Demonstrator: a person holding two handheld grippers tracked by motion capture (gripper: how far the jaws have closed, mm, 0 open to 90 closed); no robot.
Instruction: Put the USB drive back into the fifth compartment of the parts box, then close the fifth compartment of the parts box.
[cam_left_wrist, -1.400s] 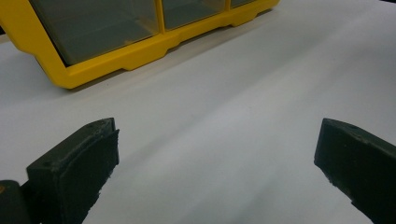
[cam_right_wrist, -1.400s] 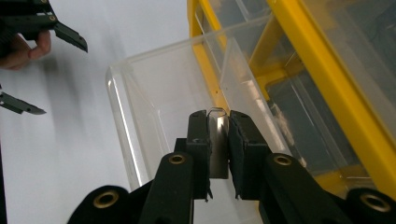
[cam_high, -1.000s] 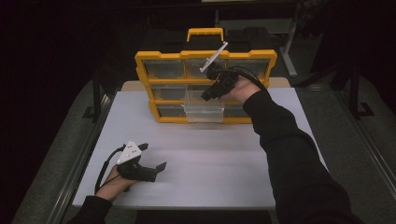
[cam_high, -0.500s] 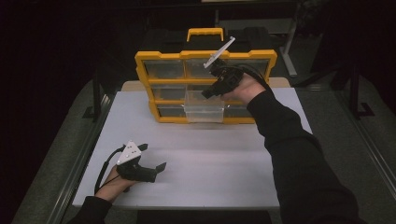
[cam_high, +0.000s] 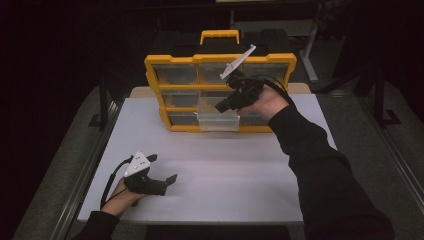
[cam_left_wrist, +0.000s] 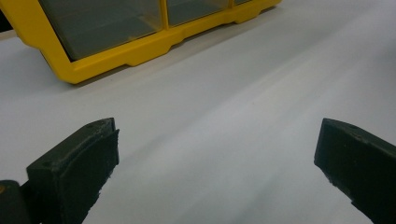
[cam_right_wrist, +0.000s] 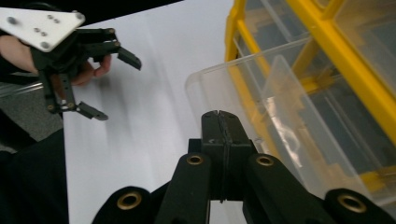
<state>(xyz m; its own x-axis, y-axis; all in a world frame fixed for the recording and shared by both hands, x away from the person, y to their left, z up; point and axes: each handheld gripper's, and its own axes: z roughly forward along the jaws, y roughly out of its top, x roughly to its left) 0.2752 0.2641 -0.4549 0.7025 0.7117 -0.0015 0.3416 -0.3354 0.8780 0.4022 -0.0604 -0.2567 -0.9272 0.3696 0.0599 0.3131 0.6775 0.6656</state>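
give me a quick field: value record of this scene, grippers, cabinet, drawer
surface: white table top
cabinet: yellow drawer organizer with clear drawers, standing at the far side of the table
drawer: clear drawer in the middle of the bottom row, pulled partly out
left gripper: open, low over the near left of the table, holding nothing
right gripper: jaws shut together, just above the pulled-out drawer
drawer contents: cannot tell
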